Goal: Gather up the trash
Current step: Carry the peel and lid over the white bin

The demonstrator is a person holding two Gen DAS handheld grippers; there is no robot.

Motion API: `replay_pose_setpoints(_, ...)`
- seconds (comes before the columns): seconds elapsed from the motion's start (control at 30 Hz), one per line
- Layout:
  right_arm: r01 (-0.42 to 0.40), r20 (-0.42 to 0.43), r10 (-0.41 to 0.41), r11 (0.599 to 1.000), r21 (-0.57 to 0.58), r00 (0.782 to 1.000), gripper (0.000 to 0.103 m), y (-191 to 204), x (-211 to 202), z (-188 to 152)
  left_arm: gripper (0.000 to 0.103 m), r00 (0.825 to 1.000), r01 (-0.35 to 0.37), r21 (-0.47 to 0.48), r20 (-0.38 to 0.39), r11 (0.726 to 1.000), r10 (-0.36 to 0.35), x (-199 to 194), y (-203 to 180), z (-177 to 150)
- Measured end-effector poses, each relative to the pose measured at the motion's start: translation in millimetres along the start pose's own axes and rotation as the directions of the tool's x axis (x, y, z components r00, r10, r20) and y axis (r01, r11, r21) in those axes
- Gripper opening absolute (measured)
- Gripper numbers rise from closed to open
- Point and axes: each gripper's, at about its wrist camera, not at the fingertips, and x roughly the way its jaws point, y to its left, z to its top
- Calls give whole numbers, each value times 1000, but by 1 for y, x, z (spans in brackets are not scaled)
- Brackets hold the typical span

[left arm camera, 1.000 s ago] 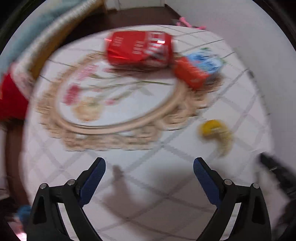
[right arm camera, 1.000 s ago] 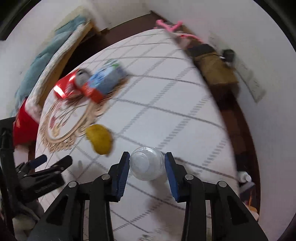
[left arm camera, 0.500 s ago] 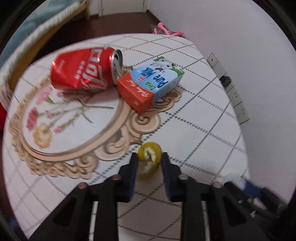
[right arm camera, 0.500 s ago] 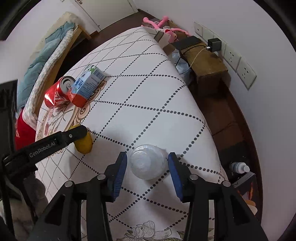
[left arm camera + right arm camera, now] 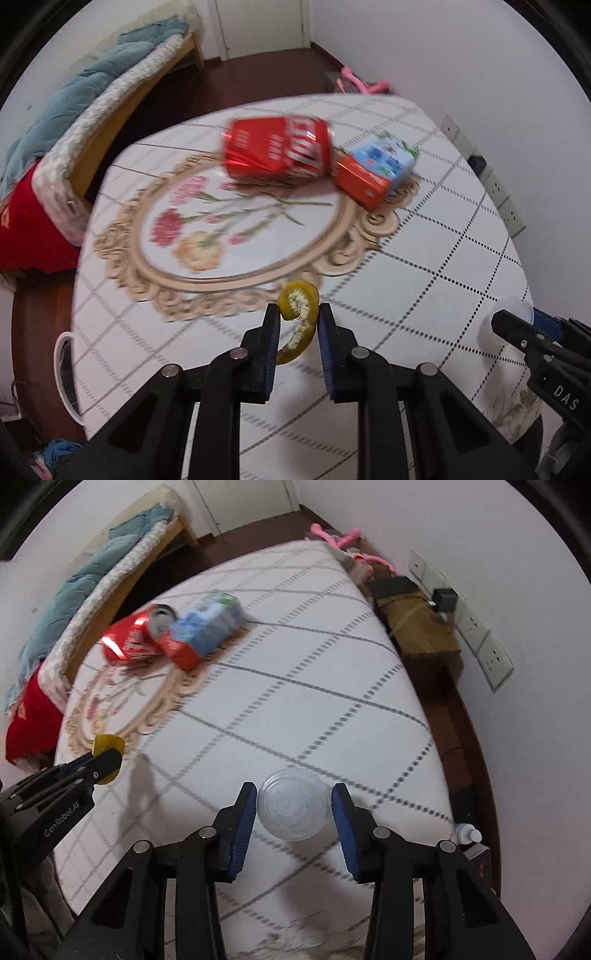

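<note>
My left gripper (image 5: 296, 317) is shut on a curled yellow peel (image 5: 298, 305) and holds it above the table (image 5: 443, 236); the peel also shows in the right wrist view (image 5: 107, 743). My right gripper (image 5: 294, 806) is shut on a clear plastic cup (image 5: 293, 809), held above the table's near edge; the cup's rim shows in the left wrist view (image 5: 517, 310). A crushed red can (image 5: 277, 147) lies on its side touching a blue-and-red carton (image 5: 376, 170) at the far side of the table.
The round table has a white checked cloth with a floral oval (image 5: 236, 225). A bed with a blue blanket (image 5: 74, 107) stands at the left, red cloth (image 5: 22, 229) below it. Wall sockets (image 5: 476, 635) and a wooden box (image 5: 417, 627) stand at the right. A white rim (image 5: 61, 369) sits on the floor.
My left gripper closed on the yellow peel and has lifted it off the table. My right gripper has risen with the clear cup between its fingers.
</note>
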Motion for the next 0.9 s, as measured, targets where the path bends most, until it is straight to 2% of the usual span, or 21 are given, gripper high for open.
replay_pose_setpoints(0.17, -69, 38, 71, 996, -57, 997, 44, 44, -30, 1, 17, 997, -15, -47, 73, 999, 18, -47, 45, -12)
replay_pose_setpoints(0.47, -225, 54, 242, 951, -210, 969, 44, 163, -69, -2, 17, 972, -108, -171, 187, 979, 140, -125, 149, -32)
replay_pose_setpoints(0.73, -347, -5, 370, 866, -360, 929, 44, 302, -75, -15, 17, 944, -194, -306, 201, 932, 263, -166, 256, -67)
replay_pose_setpoints(0.9, -405, -88, 409, 805, -434, 908, 44, 397, -54, -32, 17, 933, -232, -404, 164, 885, 320, -168, 329, -95)
